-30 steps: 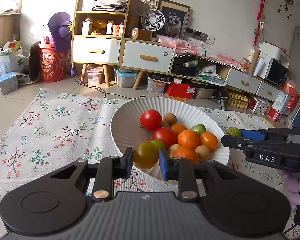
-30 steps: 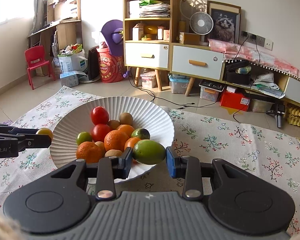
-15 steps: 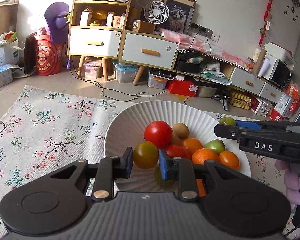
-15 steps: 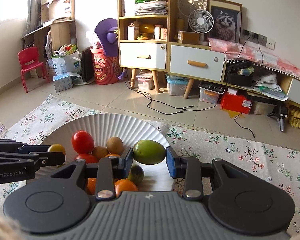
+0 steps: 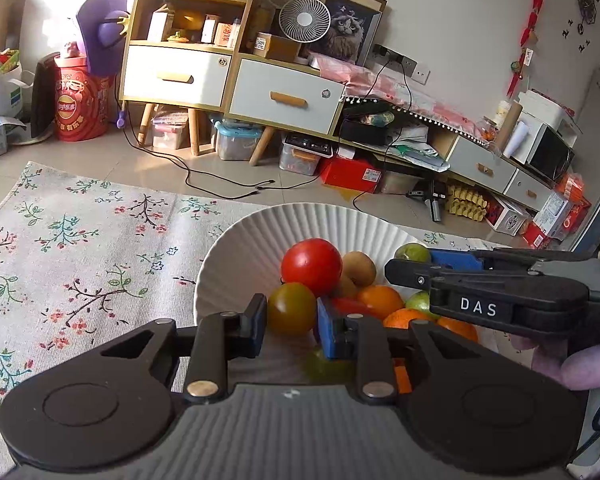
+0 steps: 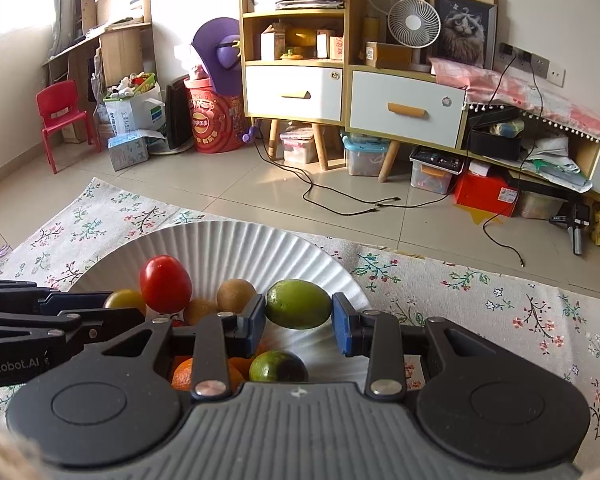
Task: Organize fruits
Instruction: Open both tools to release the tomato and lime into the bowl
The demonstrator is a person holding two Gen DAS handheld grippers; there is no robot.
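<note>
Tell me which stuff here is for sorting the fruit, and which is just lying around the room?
For the job:
- white ridged plate
- red tomato
- olive-yellow tomato in the left claw
- green fruit in the right claw
- oranges

Just lying about:
- white fan
- cat picture
- red chair
- floor cables

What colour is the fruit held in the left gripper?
Olive yellow-green with a brownish tint; the fruit shows best in the left wrist view.

White ribbed plate, red tomato, floral-patterned cloth.
</note>
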